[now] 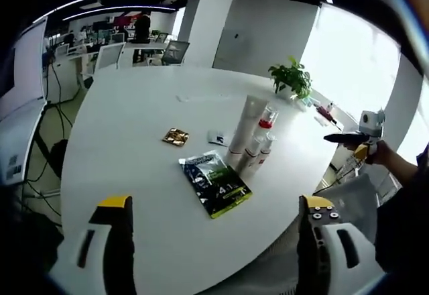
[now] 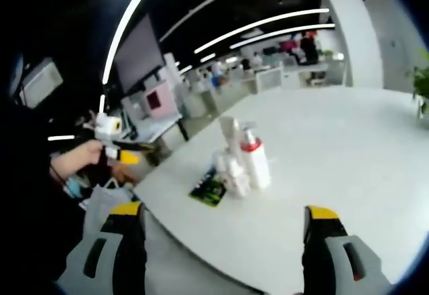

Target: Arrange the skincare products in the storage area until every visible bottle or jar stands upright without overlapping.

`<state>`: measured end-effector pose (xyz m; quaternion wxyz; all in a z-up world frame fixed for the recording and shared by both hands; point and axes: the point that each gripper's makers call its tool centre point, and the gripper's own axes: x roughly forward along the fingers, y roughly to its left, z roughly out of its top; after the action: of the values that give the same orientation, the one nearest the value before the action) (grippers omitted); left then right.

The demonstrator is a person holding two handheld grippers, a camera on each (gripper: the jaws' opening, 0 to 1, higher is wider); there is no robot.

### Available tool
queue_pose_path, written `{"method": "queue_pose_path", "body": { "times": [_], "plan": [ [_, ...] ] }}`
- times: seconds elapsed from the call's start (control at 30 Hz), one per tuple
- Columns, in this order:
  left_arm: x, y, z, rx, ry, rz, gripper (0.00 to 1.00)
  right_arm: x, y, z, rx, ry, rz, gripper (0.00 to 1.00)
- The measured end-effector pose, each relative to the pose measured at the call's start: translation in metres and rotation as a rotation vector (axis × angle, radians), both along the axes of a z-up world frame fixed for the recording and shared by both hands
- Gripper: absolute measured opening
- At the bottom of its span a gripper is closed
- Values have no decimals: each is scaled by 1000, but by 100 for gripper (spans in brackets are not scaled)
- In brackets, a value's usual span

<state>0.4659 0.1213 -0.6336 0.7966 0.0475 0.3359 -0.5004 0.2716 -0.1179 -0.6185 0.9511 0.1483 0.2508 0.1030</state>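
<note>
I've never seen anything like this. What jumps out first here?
A cluster of white skincare bottles stands mid-table, one with a red collar. Beside it lies a dark green packet, with a small gold packet farther off. Yellow-tipped jaws frame each view, and a potted plant sits at the far edge.

Ahead of the left hand-held gripper [image 1: 214,208], label print on the bottles [image 1: 253,134] and the dark sachet [image 1: 214,184] is too small to read. Ahead of the right hand-held gripper [image 2: 221,218], the sachet [image 2: 208,189] lies partly behind blurred bottles [image 2: 242,157]. The worktop [image 2: 348,147] is cut off at right.
</note>
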Motion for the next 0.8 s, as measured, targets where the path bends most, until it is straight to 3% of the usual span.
{"method": "queue_pose_path", "body": {
  "times": [0.8],
  "plan": [
    [49, -47, -20, 58, 9, -63, 94, 13, -17, -16, 38, 34, -60, 99]
  ]
}}
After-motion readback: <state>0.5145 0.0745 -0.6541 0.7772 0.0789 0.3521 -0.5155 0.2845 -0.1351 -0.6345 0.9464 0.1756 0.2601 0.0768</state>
